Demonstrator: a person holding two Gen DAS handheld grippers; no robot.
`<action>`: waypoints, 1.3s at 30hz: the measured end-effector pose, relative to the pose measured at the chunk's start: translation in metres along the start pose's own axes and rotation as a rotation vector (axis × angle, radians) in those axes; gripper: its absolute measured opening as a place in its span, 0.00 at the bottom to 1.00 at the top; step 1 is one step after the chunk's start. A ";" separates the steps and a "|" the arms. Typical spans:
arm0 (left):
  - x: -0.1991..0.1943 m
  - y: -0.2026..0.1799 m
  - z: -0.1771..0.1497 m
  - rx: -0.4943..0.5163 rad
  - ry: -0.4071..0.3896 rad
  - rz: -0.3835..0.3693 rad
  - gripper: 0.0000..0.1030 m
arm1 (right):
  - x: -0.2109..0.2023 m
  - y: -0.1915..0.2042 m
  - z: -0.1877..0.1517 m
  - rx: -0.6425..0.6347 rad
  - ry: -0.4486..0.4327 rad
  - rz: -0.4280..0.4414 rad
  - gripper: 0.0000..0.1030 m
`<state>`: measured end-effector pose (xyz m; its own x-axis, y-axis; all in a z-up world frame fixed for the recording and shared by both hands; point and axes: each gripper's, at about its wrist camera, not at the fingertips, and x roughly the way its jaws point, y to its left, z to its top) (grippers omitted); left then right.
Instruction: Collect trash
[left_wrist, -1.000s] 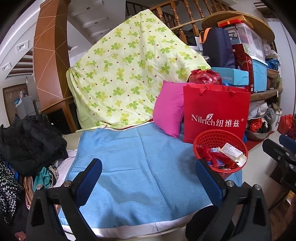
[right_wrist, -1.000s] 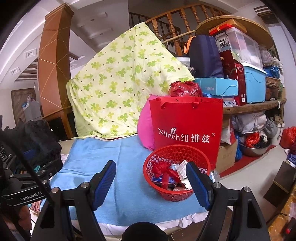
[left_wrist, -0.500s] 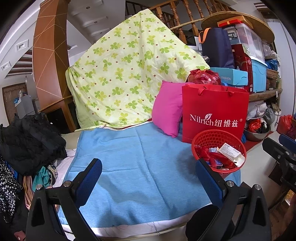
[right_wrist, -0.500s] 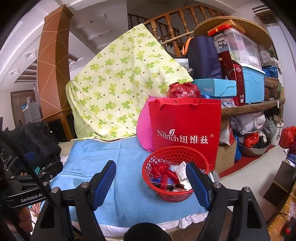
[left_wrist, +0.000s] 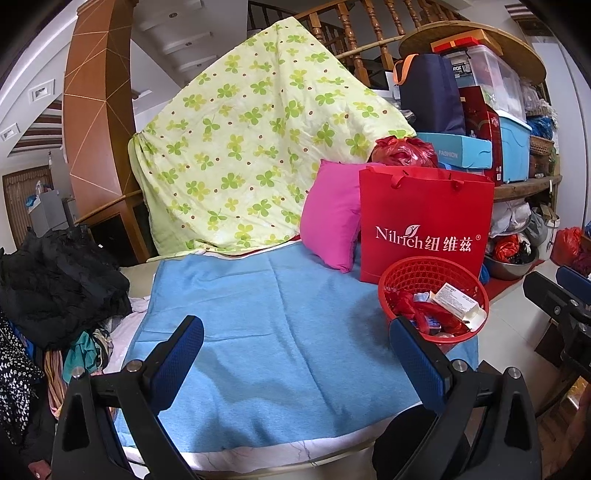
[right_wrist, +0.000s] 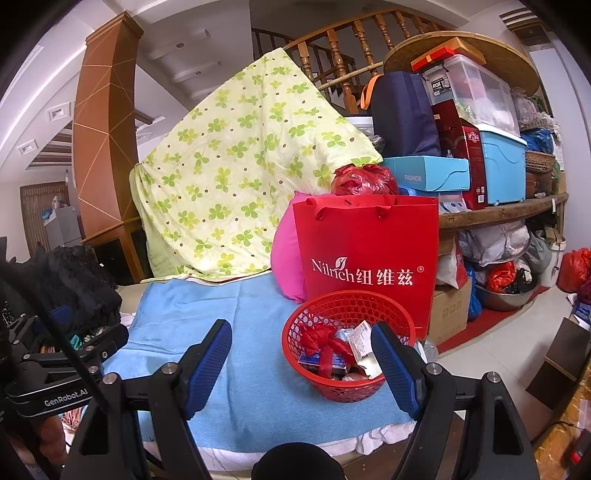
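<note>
Both my grippers hang spread and empty above the near edge of the blue blanket (left_wrist: 258, 332). My left gripper (left_wrist: 295, 354) has nothing between its blue pads, and my right gripper (right_wrist: 301, 365) is just as bare. The trash (right_wrist: 332, 350), red ribbon and crumpled wrappers and a small white box, lies in the red basket (right_wrist: 314, 317), which stands on the blanket's right corner, touching the red bag (right_wrist: 369, 251) behind it. From my left gripper the basket sits ahead and off to the right; from my right it is just ahead, partly between the fingers. I judge my right hand nearer. I see no loose trash on the blanket.
</note>
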<state>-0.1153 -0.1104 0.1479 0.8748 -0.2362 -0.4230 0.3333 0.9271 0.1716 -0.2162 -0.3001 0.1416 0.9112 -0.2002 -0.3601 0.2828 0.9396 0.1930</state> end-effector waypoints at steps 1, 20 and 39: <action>0.000 0.000 0.000 0.000 0.001 0.000 0.98 | 0.001 0.001 0.000 -0.001 0.000 0.001 0.78; 0.001 -0.011 -0.003 0.017 0.002 -0.016 0.98 | -0.002 -0.005 -0.001 0.014 -0.007 -0.006 0.78; 0.004 -0.006 -0.003 0.013 0.018 -0.045 0.98 | 0.004 -0.006 -0.001 0.021 0.004 -0.017 0.78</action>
<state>-0.1146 -0.1160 0.1430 0.8526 -0.2720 -0.4461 0.3767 0.9117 0.1641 -0.2147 -0.3060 0.1381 0.9050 -0.2152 -0.3670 0.3047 0.9299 0.2059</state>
